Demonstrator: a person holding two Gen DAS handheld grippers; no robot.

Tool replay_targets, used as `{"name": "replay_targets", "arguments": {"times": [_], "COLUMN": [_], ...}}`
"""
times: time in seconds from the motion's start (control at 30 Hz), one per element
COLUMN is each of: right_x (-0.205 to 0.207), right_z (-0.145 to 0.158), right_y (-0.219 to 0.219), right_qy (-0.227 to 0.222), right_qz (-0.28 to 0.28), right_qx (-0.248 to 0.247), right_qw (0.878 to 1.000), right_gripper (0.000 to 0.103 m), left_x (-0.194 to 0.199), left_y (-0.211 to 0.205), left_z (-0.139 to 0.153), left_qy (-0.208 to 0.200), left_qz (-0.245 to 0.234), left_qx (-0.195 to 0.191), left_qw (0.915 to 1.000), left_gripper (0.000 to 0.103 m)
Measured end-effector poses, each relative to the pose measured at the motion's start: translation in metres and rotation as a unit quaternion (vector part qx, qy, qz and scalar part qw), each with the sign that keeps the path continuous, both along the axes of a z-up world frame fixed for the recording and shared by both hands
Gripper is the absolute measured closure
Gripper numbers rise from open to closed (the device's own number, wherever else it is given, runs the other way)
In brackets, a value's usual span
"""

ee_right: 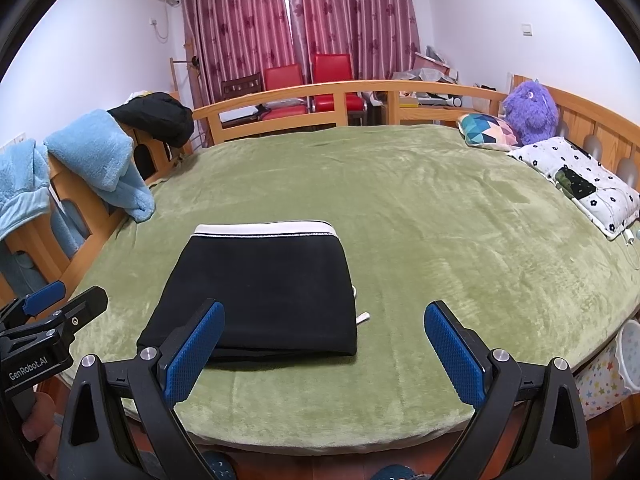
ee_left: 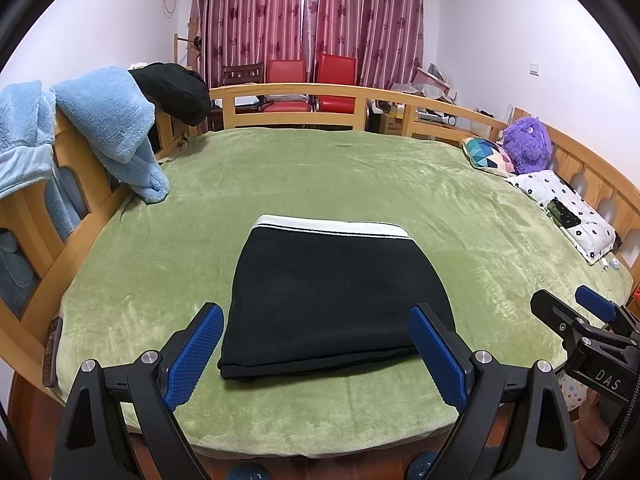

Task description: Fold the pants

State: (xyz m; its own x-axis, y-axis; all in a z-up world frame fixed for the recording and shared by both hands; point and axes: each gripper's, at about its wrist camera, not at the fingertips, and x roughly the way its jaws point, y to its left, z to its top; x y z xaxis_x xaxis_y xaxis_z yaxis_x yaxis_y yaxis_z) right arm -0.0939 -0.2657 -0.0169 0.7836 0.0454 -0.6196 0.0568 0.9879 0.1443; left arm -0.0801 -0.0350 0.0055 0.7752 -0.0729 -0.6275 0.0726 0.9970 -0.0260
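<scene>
I see both views evenly and fairly brightly lit, and the source may be overhead, though no lamp shows. The curtains (ee_left: 308,20) glow pink from backlight. Shadows are soft and faint. Fisheye distortion bows the bed rail (ee_right: 280,98), with dark vignetting at the corners. Focus stays sharp.

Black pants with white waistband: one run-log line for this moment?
black pants with white waistband folded on green blanket | left gripper open | right gripper open
</scene>
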Motion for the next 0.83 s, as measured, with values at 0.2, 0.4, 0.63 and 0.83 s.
{"name": "replay_targets", "arguments": {"times": [0.2, 0.4, 0.63, 0.83], "right_x": [0.000, 0.000, 0.000, 0.001], "right_z": [0.000, -0.001, -0.002, -0.003], "right_y": [0.000, 0.000, -0.001, -0.003], "right_qy": [0.000, 0.000, 0.000, 0.000], "right_qz": [0.000, -0.001, -0.001, -0.002], "right_qx": [0.000, 0.000, -0.001, 0.001], "right_qw": [1.000, 1.000, 1.000, 1.000], "right_gripper": [0.004, 0.004, 0.004, 0.004], "left_x": [-0.001, -0.003, -0.005, -0.006], "left_y": [0.000, -0.003, -0.015, -0.017], "left_z": [-0.001, -0.001, 0.000, -0.001], "left_qy": [0.000, -0.001, -0.002, -0.003], "left_qz": [-0.002, -0.001, -0.002, -0.004], "left_qx": [-0.001, -0.001, -0.004, -0.006], "left_qw": [1.0000, 1.0000, 1.0000, 1.0000], "left_gripper": [0.009, 0.009, 0.009, 0.009]}}
